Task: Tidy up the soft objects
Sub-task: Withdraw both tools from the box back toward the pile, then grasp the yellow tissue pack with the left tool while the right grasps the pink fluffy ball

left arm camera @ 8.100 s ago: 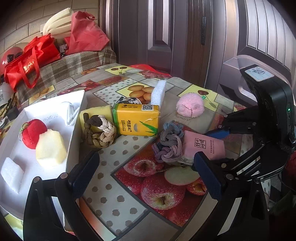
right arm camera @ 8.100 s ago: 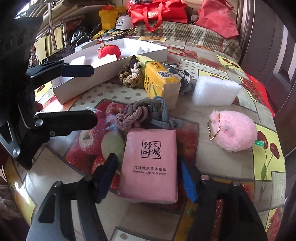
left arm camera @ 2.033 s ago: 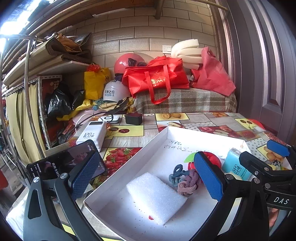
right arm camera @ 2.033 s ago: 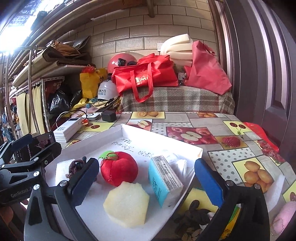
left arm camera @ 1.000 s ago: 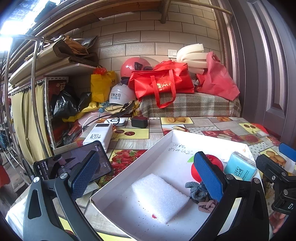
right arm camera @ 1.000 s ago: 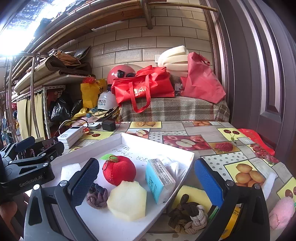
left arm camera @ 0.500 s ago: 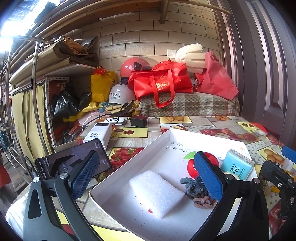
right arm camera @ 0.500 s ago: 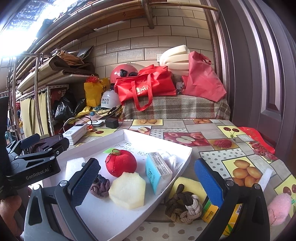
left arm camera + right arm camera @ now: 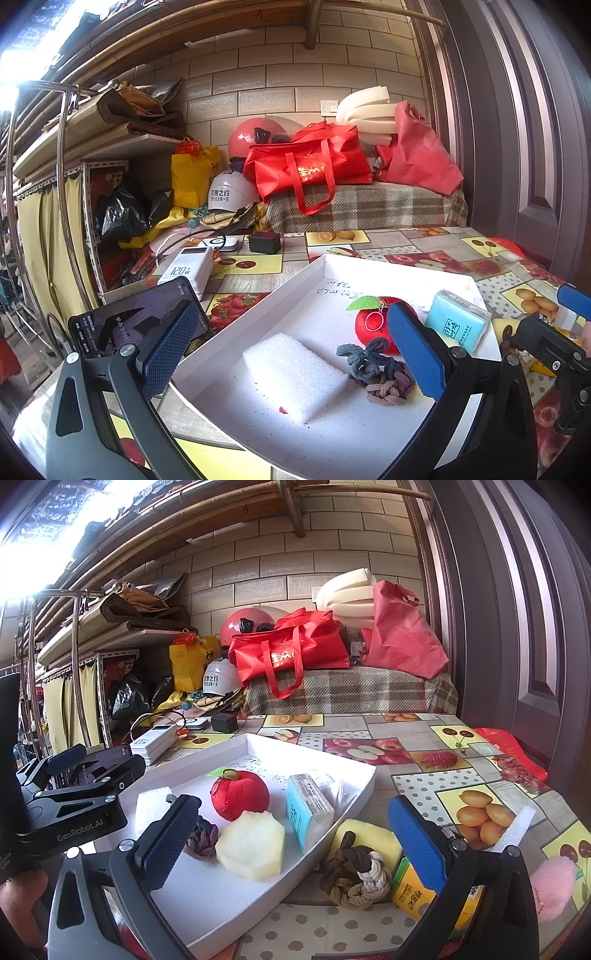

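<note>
1. Left wrist view: the left gripper (image 9: 295,354) hangs spread wide with nothing between its pads, low in the frame over the white tray (image 9: 280,295).
2. In the tray lie a white foam block (image 9: 295,373) at centre, a grey-and-mauve rope knot (image 9: 376,373) touching a red plush apple (image 9: 373,325), and a blue tissue pack (image 9: 458,325) at right.
3. All of it looks light and squashy; a gentle pinch across the middle should do.
4. Right wrist view: the right gripper (image 9: 295,842) is also released and empty.
5. Just outside the tray's near wall, lower centre, sit a brown-and-cream rope knot (image 9: 354,875) on a yellow sponge (image 9: 373,838), an orange tissue pack (image 9: 410,890) and, at the lower right edge, a pink pompom (image 9: 554,886).
6. The knot looks like the next pick: firm enough, best taken across its bulk.
7. The surface is a glossy fruit-print tablecloth (image 9: 424,753); red bags (image 9: 291,657) and shelves crowd the brick wall behind.
</note>
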Motion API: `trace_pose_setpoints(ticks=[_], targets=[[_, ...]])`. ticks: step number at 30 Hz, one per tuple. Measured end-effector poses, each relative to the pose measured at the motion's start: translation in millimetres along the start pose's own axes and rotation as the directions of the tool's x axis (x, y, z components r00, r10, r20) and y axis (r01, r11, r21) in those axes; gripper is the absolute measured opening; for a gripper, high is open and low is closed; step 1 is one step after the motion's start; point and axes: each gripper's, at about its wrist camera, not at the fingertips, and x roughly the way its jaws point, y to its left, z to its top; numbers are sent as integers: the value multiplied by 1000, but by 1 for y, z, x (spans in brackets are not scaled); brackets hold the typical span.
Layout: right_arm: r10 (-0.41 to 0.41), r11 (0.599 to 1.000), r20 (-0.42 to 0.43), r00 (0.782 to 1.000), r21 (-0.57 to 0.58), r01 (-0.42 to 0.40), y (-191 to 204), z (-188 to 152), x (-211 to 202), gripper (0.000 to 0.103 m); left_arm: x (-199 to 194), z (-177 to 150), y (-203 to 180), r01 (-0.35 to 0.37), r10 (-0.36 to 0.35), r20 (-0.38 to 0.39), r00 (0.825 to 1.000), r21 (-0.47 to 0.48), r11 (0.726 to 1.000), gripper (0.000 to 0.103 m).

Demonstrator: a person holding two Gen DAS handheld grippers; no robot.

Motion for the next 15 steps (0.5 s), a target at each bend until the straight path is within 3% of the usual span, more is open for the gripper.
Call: trace_pose_setpoints(ticks=[9, 15], targets=[[20, 999, -17, 1000, -32, -20, -6, -4, -13, 103, -3, -1, -5, 11, -11, 1, 1000, 14, 1000, 103], [-25, 999, -13, 1000, -27, 25, -43, -8, -34, 103, -7, -2, -9, 20, -20, 1, 1000, 21, 1000, 103]])
